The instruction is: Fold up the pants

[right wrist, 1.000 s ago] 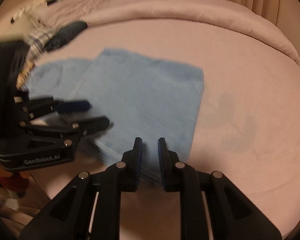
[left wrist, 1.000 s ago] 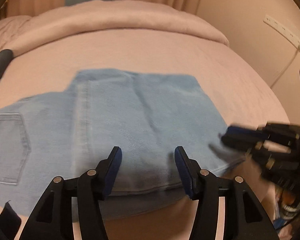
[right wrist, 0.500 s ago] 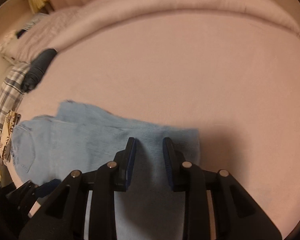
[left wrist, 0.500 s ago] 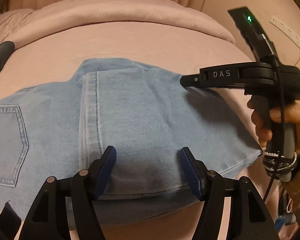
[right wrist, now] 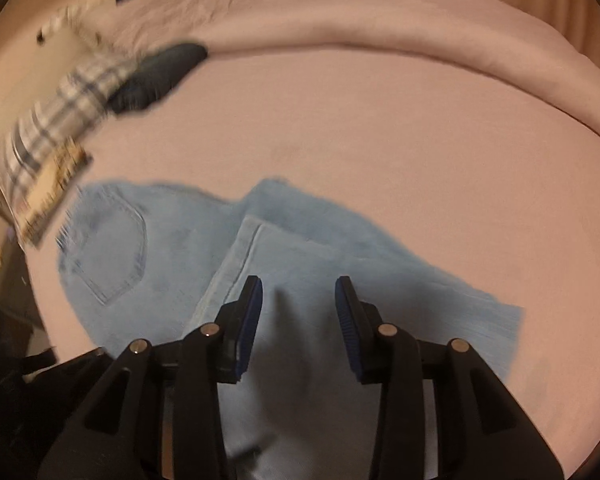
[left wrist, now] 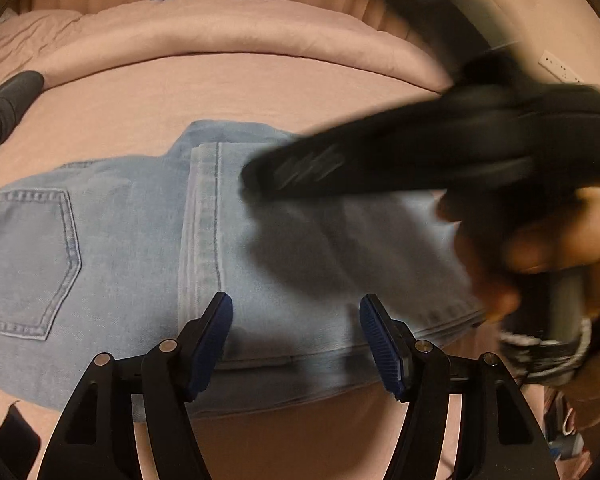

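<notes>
Both grippers, left [left wrist: 296, 340] and right [right wrist: 299, 320], were open and empty above the jeans [left wrist: 120, 248], which stretched left to right.

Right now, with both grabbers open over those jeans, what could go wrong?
1. The right gripper hangs open over the folded leg and is blurred with motion in the left view; a hasty pinch might catch only the top layer and pull the fold apart.
2. The jeans lie near the bed edge by the left gripper; a tug could drag them off.
</notes>
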